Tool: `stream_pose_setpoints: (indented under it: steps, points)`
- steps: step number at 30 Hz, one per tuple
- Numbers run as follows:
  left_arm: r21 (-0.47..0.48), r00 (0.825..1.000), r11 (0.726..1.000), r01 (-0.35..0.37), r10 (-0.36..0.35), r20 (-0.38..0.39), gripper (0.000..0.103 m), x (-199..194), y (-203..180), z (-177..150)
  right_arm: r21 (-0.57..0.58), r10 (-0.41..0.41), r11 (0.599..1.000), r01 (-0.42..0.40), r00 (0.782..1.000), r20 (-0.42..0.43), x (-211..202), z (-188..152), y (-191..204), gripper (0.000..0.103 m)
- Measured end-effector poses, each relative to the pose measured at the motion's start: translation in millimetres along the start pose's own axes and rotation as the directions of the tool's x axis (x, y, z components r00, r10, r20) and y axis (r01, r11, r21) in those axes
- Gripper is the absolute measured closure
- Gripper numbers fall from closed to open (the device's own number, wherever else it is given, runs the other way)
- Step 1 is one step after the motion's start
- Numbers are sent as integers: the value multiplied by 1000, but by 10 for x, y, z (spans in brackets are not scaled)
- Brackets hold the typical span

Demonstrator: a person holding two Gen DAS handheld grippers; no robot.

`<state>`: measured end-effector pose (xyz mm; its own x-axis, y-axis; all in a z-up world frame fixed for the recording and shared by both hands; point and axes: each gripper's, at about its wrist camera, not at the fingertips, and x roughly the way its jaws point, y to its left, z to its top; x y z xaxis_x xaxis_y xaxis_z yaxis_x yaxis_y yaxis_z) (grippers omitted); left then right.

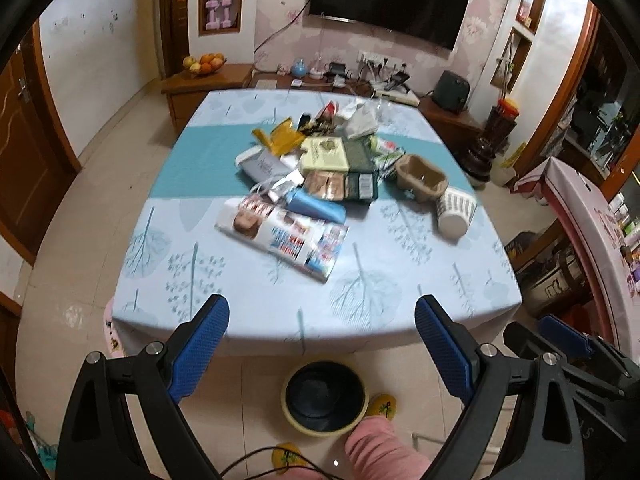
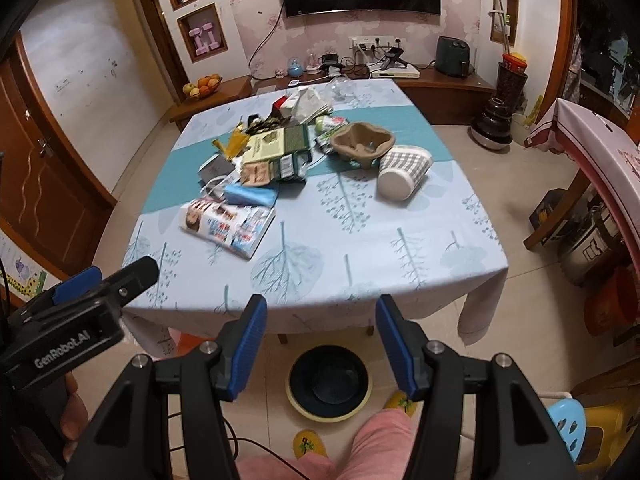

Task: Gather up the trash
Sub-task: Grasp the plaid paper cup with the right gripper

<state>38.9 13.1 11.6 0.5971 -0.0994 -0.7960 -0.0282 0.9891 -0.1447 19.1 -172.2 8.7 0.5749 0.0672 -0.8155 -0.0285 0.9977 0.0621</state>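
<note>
The left gripper (image 1: 322,316) hangs above the near edge of the bench (image 1: 248,300), its blue pads spread wide with nothing between them. The right gripper (image 2: 321,316) hovers beside it over the same edge, its pads apart too, though less so, and likewise empty. In the right wrist view the left gripper shows at the lower left, and in the left wrist view part of the right gripper shows at the lower right.

The trash lies in a heap (image 1: 320,164) on the middle of the bench, well apart from both grippers. Nearest the grippers is a printed flyer (image 1: 280,236), lying flat, with a blue packet (image 1: 316,208) resting on its far edge. Behind those sit a pale green box (image 1: 324,154) and a dark green box (image 1: 360,172), touching each other. A yellow wrapper (image 1: 286,138) lies at the far left of the heap and crumpled white bags (image 1: 360,118) at the back. To the right of the boxes a brown pulp cup tray (image 1: 422,178) stands just beside a checked paper cup (image 1: 456,212), which lies on its side with its base toward the camera.

On the floor below the near bench edge stands a bin (image 1: 325,398) with a pale rim and a dark inside, open at the top. A pink-clad leg (image 1: 380,448) and yellow slippers (image 1: 382,404) of the person show beside it.
</note>
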Motion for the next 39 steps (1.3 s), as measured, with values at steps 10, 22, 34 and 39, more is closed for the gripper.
stream_pose_setpoints:
  steps: [10, 22, 34, 39]
  points:
    - [-95, 989, 992, -87, 75, -126, 10, 693, -199, 623, 96, 51, 994, -47, 998, -42, 532, 684, -701, 46]
    - [-423, 949, 900, -106, -36, -314, 10, 1935, -237, 1135, 182, 167, 975, -129, 964, -208, 1795, 1514, -1509, 46]
    - [-502, 930, 847, -175, -25, -367, 10, 2365, -270, 1148, 278, 315, 934, -225, 886, -340, 2646, 1691, -1642, 44]
    - [-513, 929, 839, -184, -23, -370, 10, 2414, -260, 1177, 255, 341, 931, -262, 873, -349, 2706, 1725, -1545, 57]
